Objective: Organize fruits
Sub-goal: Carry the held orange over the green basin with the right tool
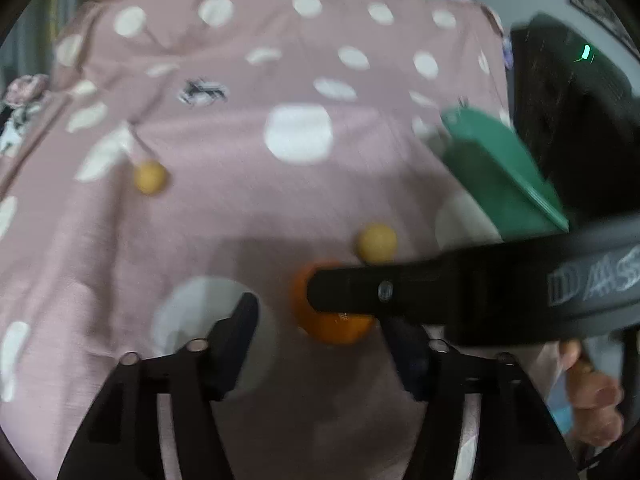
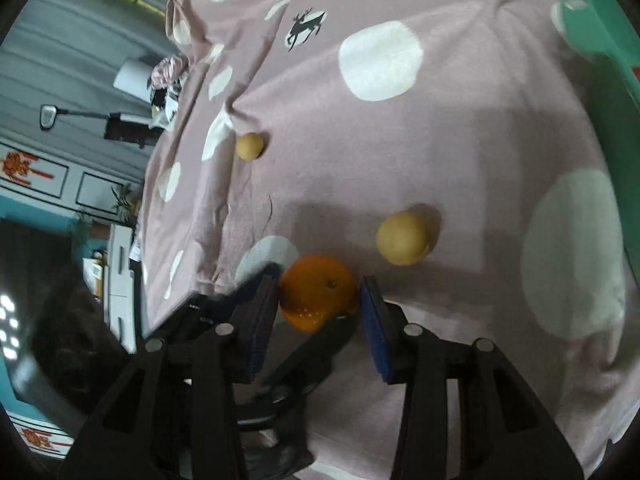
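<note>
The things are carried by a bed, which is covered with a dusty pink sheet (image 2: 460, 152) printed with large white dots. A small dark deer figure (image 2: 306, 26) is printed inside one of the dots. The sheet is creased toward its left edge in the right wrist view. An orange (image 2: 316, 292) is seen lying on the sheet. A pale yellow round fruit (image 2: 404, 238) is placed near it, and a second, smaller-looking one (image 2: 249, 146) lies well apart, close to the creases. A green container (image 1: 496, 176) is seen at the right side of the bed.
</note>
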A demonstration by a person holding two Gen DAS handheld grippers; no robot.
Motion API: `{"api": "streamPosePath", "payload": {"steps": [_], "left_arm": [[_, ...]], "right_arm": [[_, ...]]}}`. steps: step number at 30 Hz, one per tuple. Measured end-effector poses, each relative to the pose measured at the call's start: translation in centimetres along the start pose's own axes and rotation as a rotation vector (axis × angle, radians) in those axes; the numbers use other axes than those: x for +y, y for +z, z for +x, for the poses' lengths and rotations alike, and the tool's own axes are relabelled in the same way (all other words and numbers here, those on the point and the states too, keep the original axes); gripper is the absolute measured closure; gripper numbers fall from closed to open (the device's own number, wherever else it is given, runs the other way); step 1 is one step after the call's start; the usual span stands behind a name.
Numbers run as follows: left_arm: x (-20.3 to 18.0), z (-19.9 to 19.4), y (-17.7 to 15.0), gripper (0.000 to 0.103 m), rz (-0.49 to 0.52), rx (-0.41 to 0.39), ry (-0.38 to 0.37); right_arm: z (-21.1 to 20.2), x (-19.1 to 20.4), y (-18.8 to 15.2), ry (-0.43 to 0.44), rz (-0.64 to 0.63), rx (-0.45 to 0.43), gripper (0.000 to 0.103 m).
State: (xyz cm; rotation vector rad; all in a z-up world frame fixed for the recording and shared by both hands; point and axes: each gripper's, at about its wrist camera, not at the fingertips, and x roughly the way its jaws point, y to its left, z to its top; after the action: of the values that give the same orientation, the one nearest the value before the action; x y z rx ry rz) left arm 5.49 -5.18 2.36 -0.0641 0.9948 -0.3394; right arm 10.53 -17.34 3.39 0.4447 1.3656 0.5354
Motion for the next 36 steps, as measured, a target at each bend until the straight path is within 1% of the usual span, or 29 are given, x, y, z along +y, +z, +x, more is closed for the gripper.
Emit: {"api": "streamPosePath", "payload": {"steps": [2, 3, 5, 7, 9, 11, 13, 15, 17, 19, 21, 22, 23, 24, 25, 27, 28, 30, 33, 36], "left_arm": [[-1.2, 0.2, -0.4, 0.051, 0.066, -0.004, 0.048], [-1.5, 0.2, -0.6, 0.051, 0.08, -0.004, 0.06], [-1.4, 0.0, -0.5, 0.053, 0.065, -0.003, 0.041], [-0.5, -0.2, -0.2, 0.054, 0.007, 0.003, -0.01], [-0.4, -0.4, -0.2, 0.059, 0.003, 0.0, -0.034], [-0.8, -0.4, -0.4, 0.059, 0.022, -0.012, -0.019], [-0.7, -0.4, -0.3, 0.06, 0.028, -0.011, -0.033], [-0.6, -0.6, -0.4, 0.06, 0.036, -0.008, -0.047], [-0.8, -0.7, -0.5, 0.06, 0.061, -0.01, -0.039], [-0.8, -0.6, -0.5, 0.06, 0.062, -0.006, -0.043], [-0.9, -0.5, -0.7, 0.06, 0.069, -0.009, -0.036], [-1.0, -0.5, -0.6, 0.06, 0.07, -0.013, -0.034], [-0.9, -0.5, -0.8, 0.06, 0.07, -0.013, -0.035], [-0.8, -0.4, -0.8, 0.06, 0.064, -0.009, -0.039], [-0.6, -0.3, -0.7, 0.06, 0.059, -0.009, -0.04], [-0.4, -0.4, -0.8, 0.06, 0.051, -0.012, -0.045], [-0.4, -0.5, -0.7, 0.06, 0.049, -0.017, -0.045], [-0.5, -0.6, -0.7, 0.06, 0.042, -0.02, -0.036], [-0.4, -0.6, -0.6, 0.06, 0.04, -0.017, -0.025], [-0.9, -1.0, -0.4, 0.06, 0.057, -0.032, -0.036]], "right_arm": [[-0.2, -0.6, 0.1, 0.02, 0.013, -0.001, 0.061], [-0.4, -0.6, -0.1, 0.021, 0.013, -0.006, 0.061], [-0.5, -0.9, -0.2, 0.037, 0.016, -0.007, 0.061], [-0.2, -0.9, -0.4, 0.052, 0.007, 0.01, 0.061], [-0.3, -0.4, -0.7, 0.029, -0.031, -0.004, 0.06], [-0.5, -0.1, -0.7, 0.009, -0.035, -0.022, 0.062], [-0.6, -0.2, -0.7, 0.025, -0.043, -0.037, 0.067], [-0.6, -0.3, -0.8, 0.039, -0.039, -0.036, 0.067], [-0.7, 0.3, -1.1, 0.02, -0.074, -0.04, 0.068], [-0.8, 0.6, -1.3, -0.002, -0.09, -0.046, 0.068], [-0.7, 0.2, -1.3, 0.01, -0.077, -0.047, 0.067], [-0.6, -0.1, -1.2, 0.024, -0.058, -0.044, 0.064], [-0.5, -0.5, -1.1, 0.033, -0.03, -0.032, 0.059], [0.0, -1.0, -1.0, 0.054, -0.001, -0.004, 0.058], [0.2, -1.1, -1.1, 0.065, 0.001, 0.003, 0.057], [0.6, -1.2, -1.2, 0.087, 0.001, 0.014, 0.058], [0.4, -1.2, -1.2, 0.087, 0.024, -0.008, 0.06], [0.4, -0.3, -1.2, 0.059, -0.031, -0.023, 0.06], [0.4, -0.3, -1.3, 0.07, -0.027, -0.025, 0.061], [-0.4, -0.5, -1.5, 0.074, -0.018, -0.042, 0.061]]}}
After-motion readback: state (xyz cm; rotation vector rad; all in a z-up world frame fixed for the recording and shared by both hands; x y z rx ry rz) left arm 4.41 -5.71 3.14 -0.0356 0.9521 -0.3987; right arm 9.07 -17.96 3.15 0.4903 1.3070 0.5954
